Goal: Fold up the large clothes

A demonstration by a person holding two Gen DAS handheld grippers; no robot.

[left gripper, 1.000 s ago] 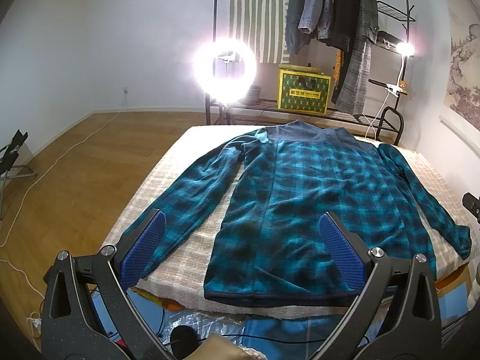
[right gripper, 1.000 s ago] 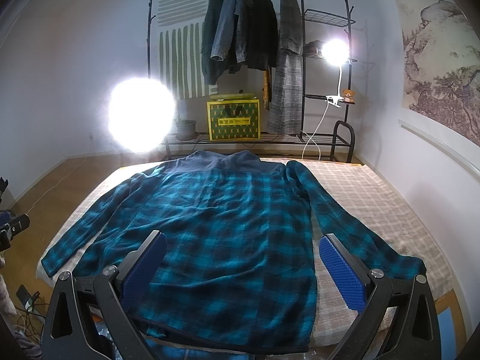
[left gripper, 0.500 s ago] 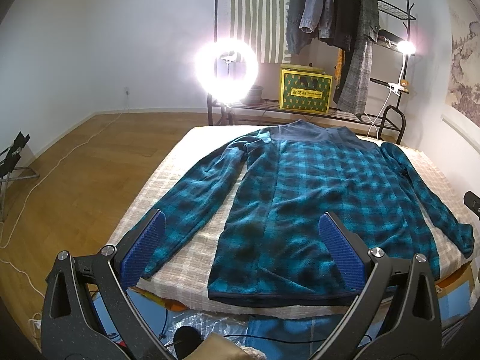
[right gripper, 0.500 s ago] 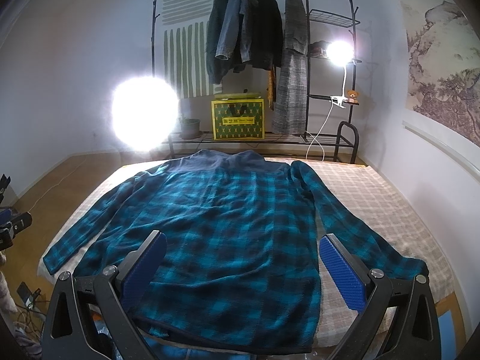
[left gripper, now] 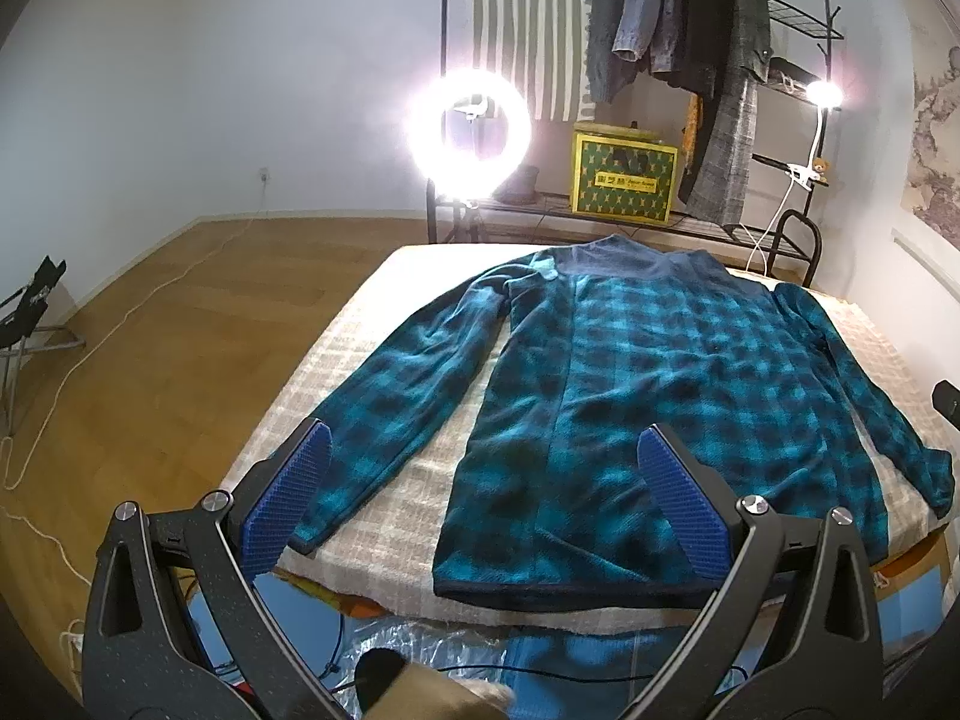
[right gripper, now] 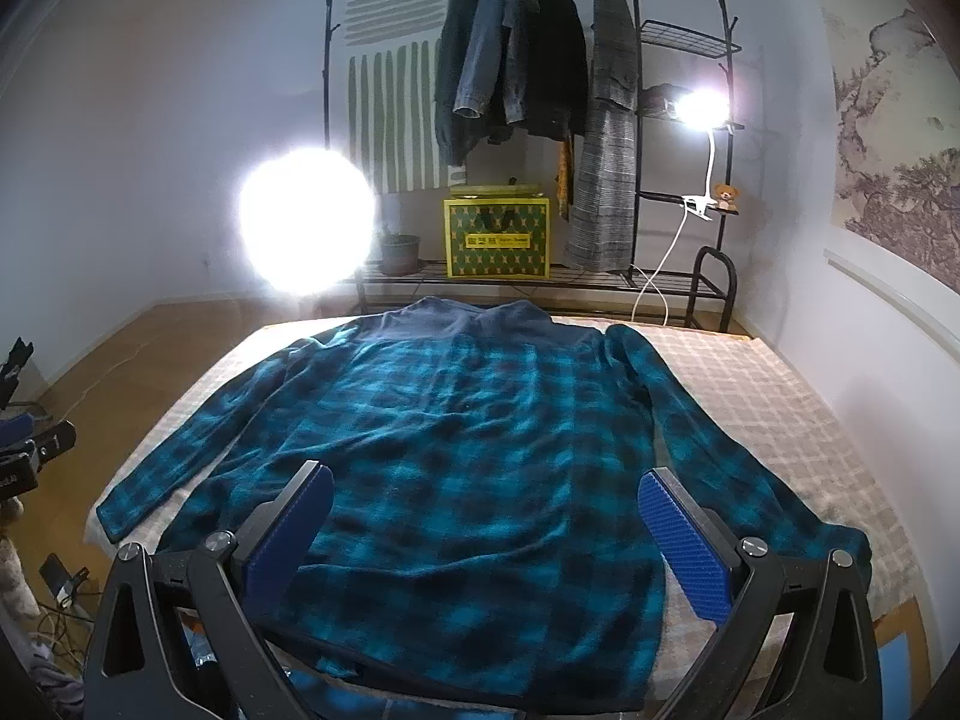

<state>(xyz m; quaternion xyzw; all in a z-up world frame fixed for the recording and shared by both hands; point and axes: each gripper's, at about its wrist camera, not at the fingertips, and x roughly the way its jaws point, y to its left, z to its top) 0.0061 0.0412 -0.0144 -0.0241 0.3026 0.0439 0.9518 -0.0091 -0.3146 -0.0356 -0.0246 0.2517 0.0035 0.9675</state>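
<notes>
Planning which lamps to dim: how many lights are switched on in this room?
2: a ring light left of the clothes rack, and a clip lamp on the rack's right side. Others may be out of view.

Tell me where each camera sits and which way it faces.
Left wrist: on the open left hand-held gripper, near the bed's foot, facing the teal plaid fleece shirt; blue finger pads show.
Right wrist: on the open right hand-held gripper, further right, facing the same shirt.
Shared: the shirt, the beige checked bedspread, the yellow patterned box, the black clothes rack.
</notes>
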